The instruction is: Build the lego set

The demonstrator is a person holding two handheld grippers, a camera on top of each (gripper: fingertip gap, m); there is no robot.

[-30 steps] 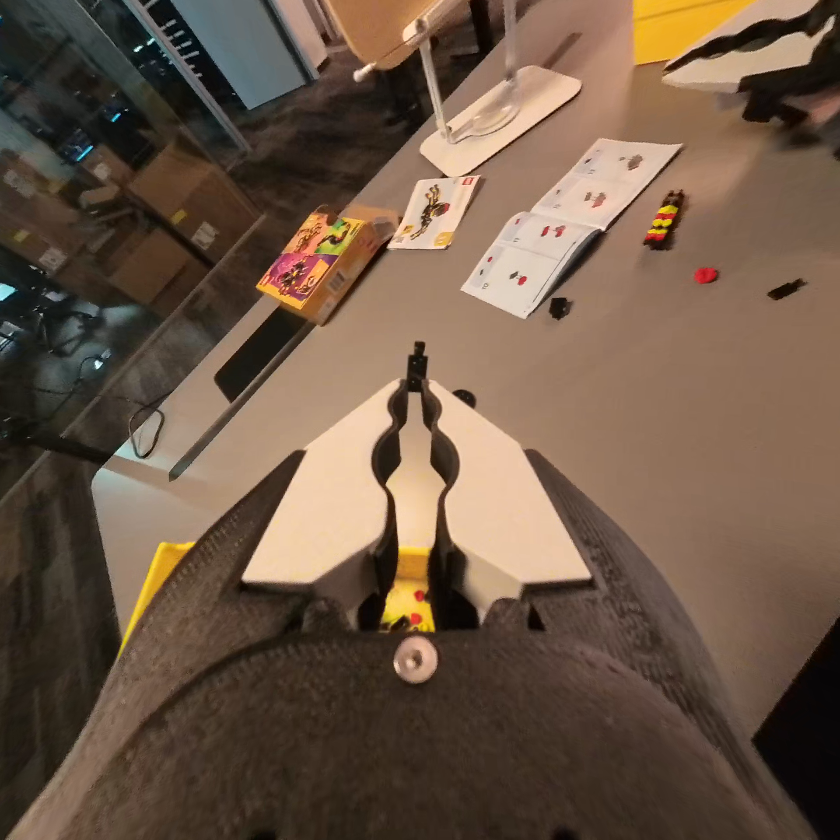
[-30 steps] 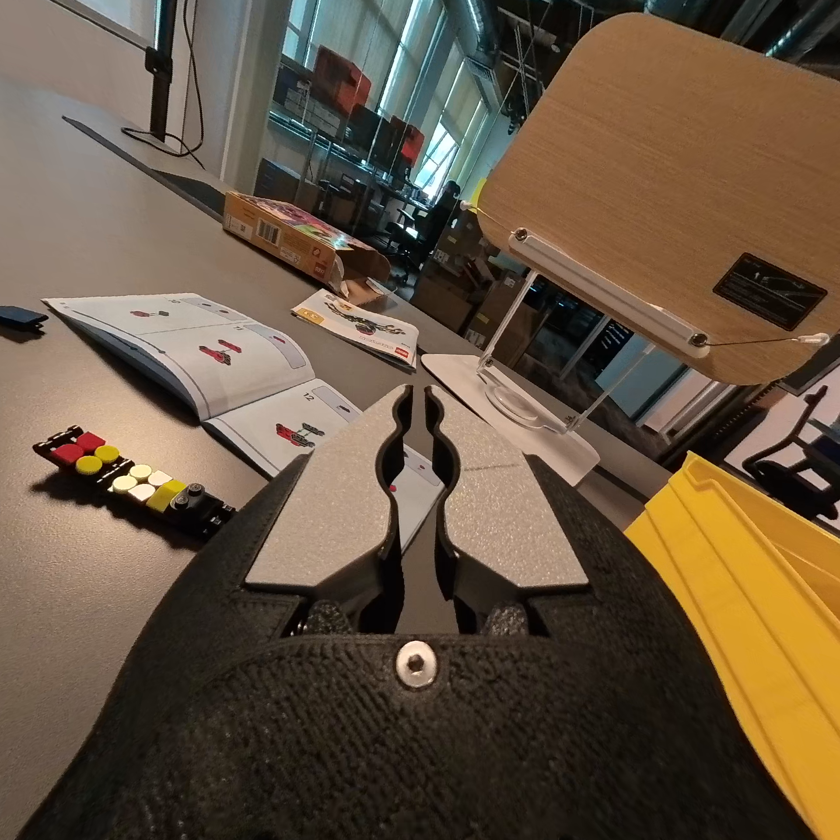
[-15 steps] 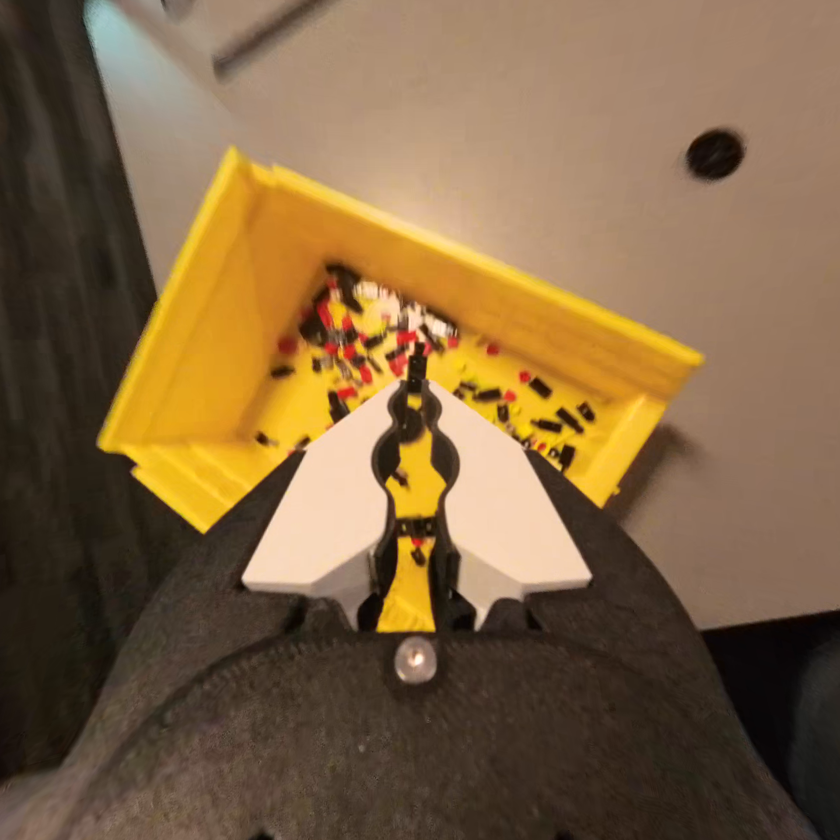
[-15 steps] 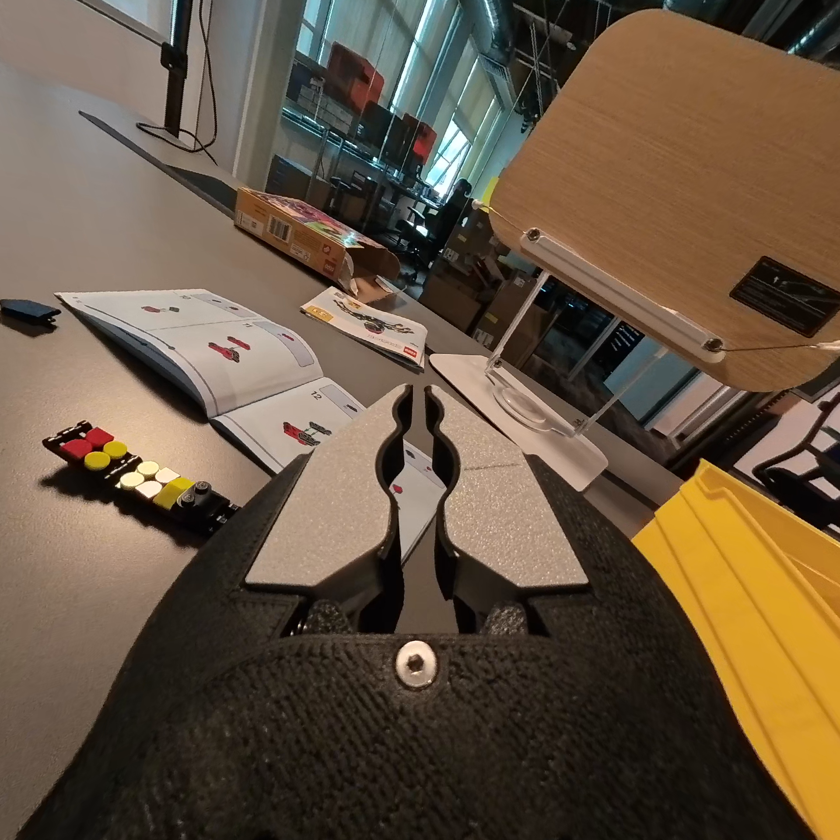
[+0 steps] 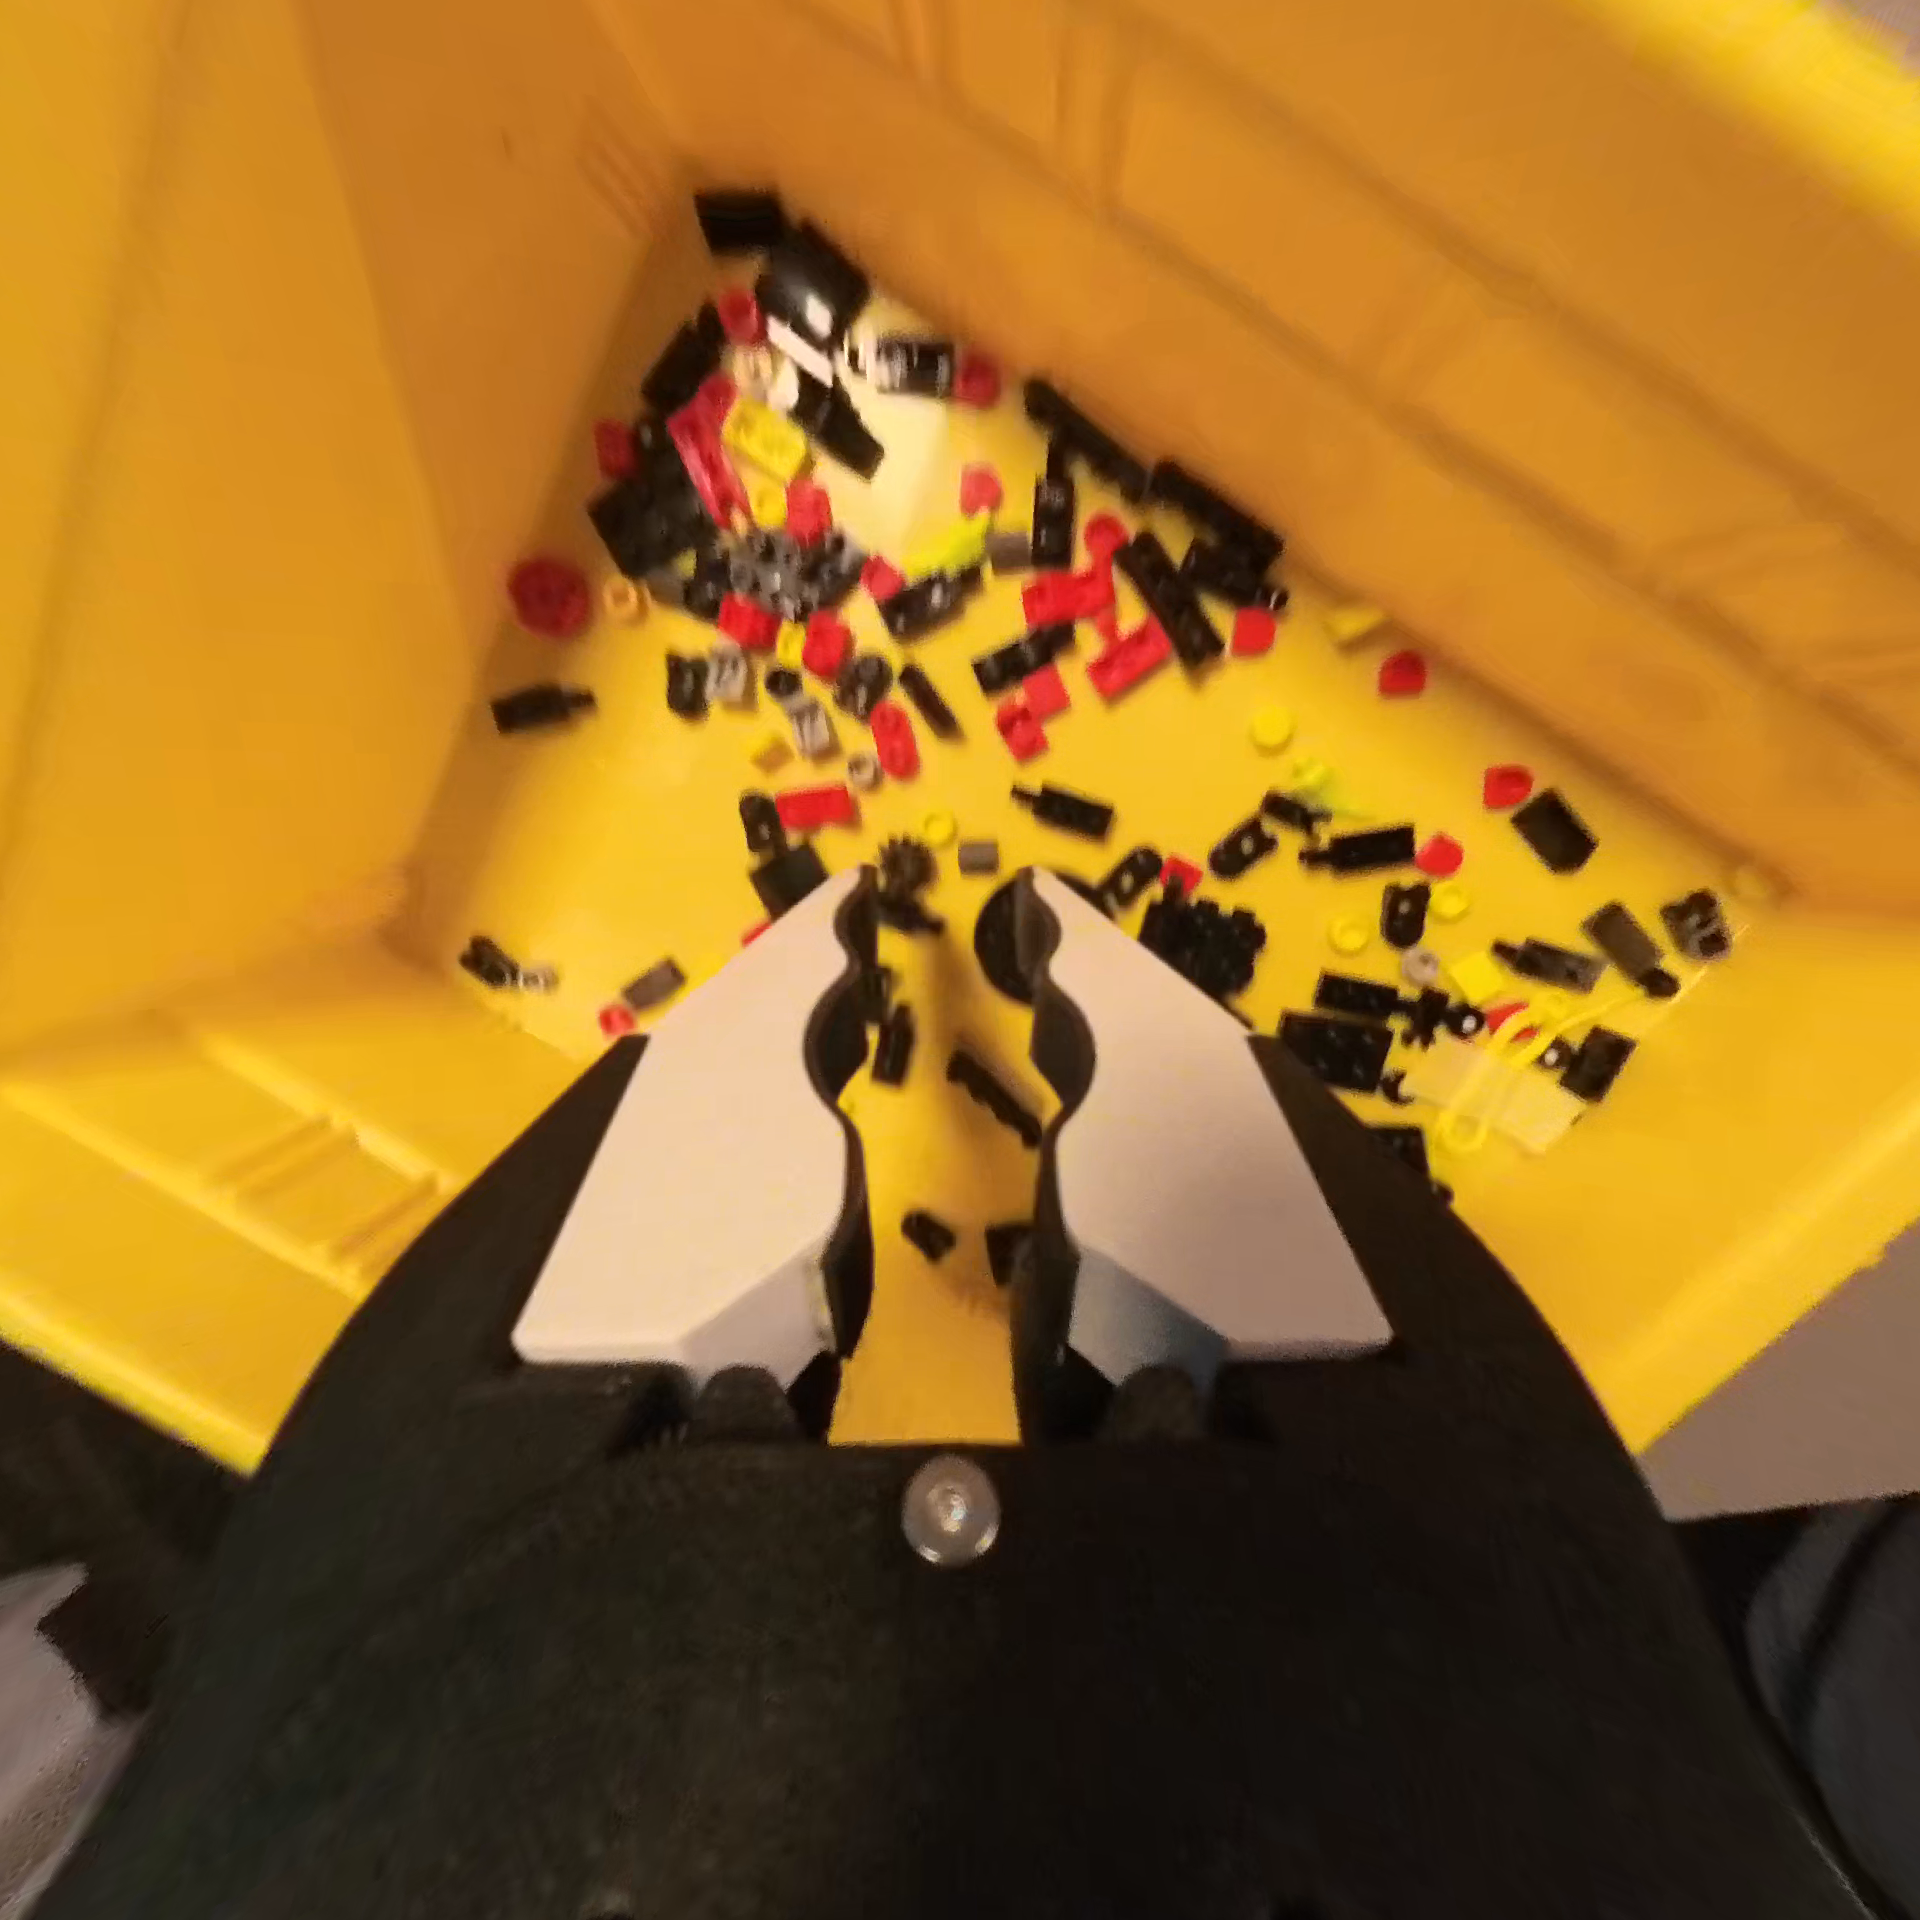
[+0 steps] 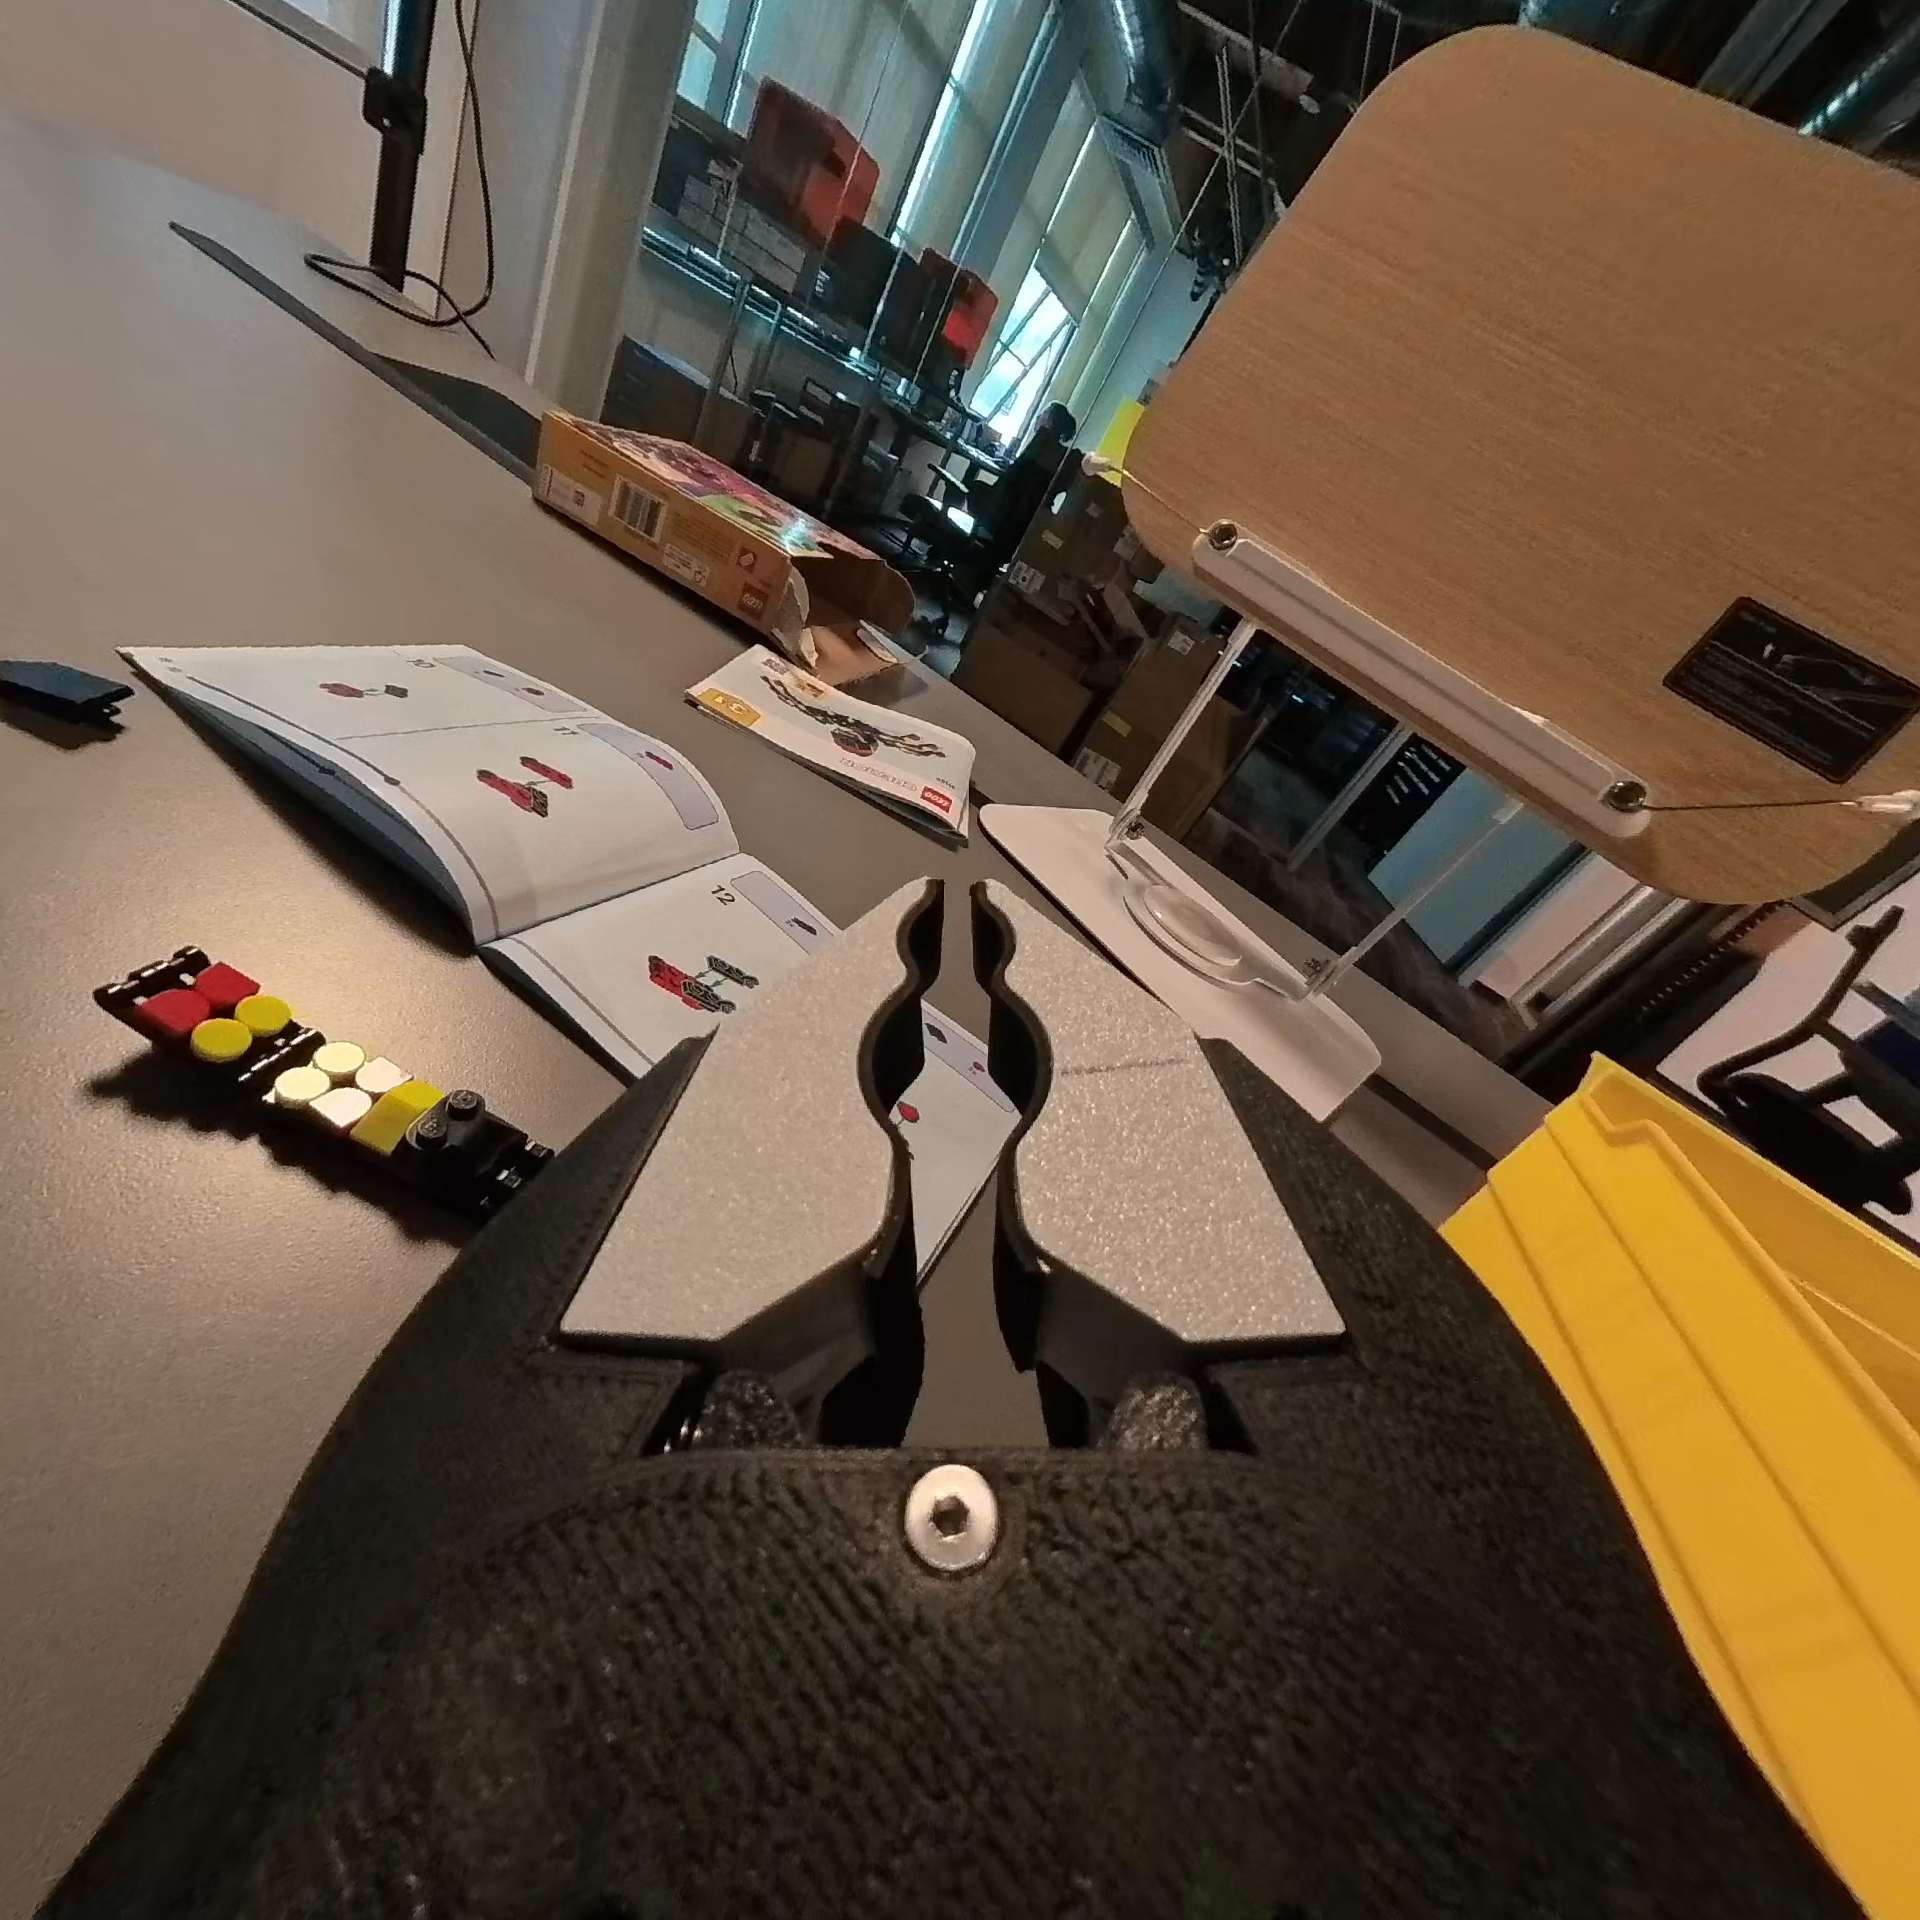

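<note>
Loose lego pieces point(image 5: 1039, 665) lie scattered in the yellow bin point(image 5: 260, 520), ahead of and under the left gripper point(image 5: 943, 902), fingers parted, gripping nothing. A part-built strip point(image 6: 312, 1070) lies left of the right gripper point(image 6: 956, 894), tips nearly together, empty, above the open instruction booklet point(image 6: 499, 800).

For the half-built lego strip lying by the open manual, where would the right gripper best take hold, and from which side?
Grip the lego strip across its narrow width, probably near its middle, coming down from above. It lies flat on the table, long and low, with both long edges free; the open manual sits apart from it. The right gripper, nearly closed and empty, would need to open first.
</note>
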